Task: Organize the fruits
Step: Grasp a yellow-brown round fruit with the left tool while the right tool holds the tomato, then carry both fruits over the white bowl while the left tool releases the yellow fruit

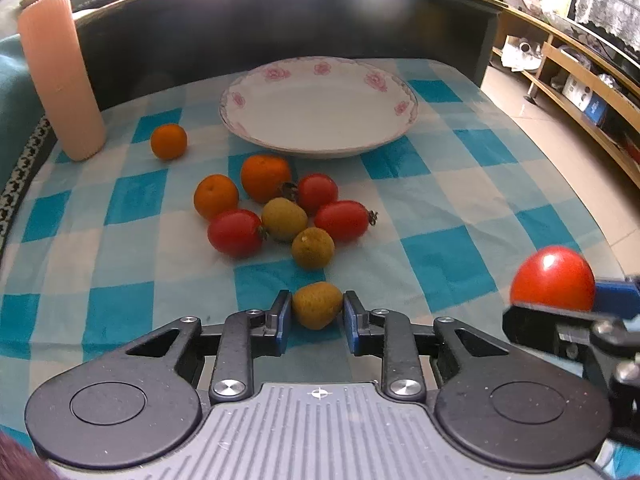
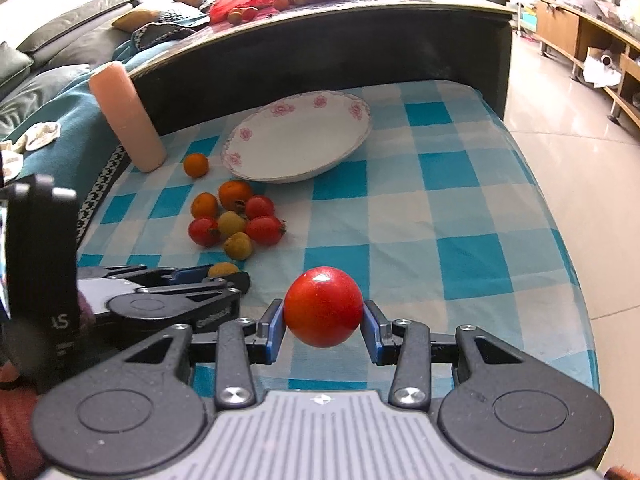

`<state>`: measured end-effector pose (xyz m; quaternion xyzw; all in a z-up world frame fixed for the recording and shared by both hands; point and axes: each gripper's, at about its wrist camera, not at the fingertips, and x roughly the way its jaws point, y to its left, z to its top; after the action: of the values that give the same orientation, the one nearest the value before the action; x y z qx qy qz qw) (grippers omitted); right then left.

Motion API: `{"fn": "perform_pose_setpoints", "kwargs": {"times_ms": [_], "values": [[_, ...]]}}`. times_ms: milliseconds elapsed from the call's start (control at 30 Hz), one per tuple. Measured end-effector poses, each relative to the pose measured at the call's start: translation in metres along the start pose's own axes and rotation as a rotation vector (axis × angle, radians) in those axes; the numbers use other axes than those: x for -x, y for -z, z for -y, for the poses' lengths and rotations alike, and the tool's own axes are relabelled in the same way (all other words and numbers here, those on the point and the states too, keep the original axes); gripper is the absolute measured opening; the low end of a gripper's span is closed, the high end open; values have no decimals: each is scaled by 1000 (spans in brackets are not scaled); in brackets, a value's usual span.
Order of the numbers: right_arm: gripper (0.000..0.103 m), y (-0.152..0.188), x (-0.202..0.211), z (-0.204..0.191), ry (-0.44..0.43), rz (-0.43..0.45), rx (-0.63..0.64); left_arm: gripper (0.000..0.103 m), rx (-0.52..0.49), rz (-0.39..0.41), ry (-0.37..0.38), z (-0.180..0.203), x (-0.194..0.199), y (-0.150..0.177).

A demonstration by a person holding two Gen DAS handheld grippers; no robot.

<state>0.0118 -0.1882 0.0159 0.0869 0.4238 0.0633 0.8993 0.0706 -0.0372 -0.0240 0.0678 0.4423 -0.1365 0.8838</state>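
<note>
My left gripper [image 1: 317,309] is shut on a yellow-brown fruit [image 1: 316,305] low over the checked cloth; the same fruit [image 2: 223,270] peeks out beside that gripper [image 2: 218,276] in the right wrist view. My right gripper [image 2: 323,320] is shut on a red tomato [image 2: 323,306], also seen as a red tomato [image 1: 554,279] at the right edge of the left wrist view. Ahead lies a cluster of fruit: several red tomatoes [image 1: 235,233], orange fruits [image 1: 216,196] and yellow-brown fruits [image 1: 313,248]. One orange fruit [image 1: 169,141] lies apart. A white floral plate [image 1: 320,108] stands bare behind them.
A ribbed pink cylinder [image 1: 60,76] stands at the back left. A dark raised wall [image 1: 280,20] borders the far side of the cloth. The table's right edge [image 2: 560,208] drops to a tiled floor. A sofa [image 2: 48,64] lies at the left.
</note>
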Motion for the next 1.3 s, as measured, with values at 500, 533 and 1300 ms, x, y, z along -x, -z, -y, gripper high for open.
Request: {"fn": "perform_pose_setpoints", "kwargs": {"times_ms": [500, 533, 1300], "values": [[54, 0, -1, -29, -6, 9, 71, 34, 6, 29, -17, -23, 40, 13], [54, 0, -2, -33, -6, 9, 79, 34, 12, 32, -16, -24, 42, 11], [54, -45, 7, -59, 0, 92, 98, 33, 12, 94, -59, -38, 59, -39]]}}
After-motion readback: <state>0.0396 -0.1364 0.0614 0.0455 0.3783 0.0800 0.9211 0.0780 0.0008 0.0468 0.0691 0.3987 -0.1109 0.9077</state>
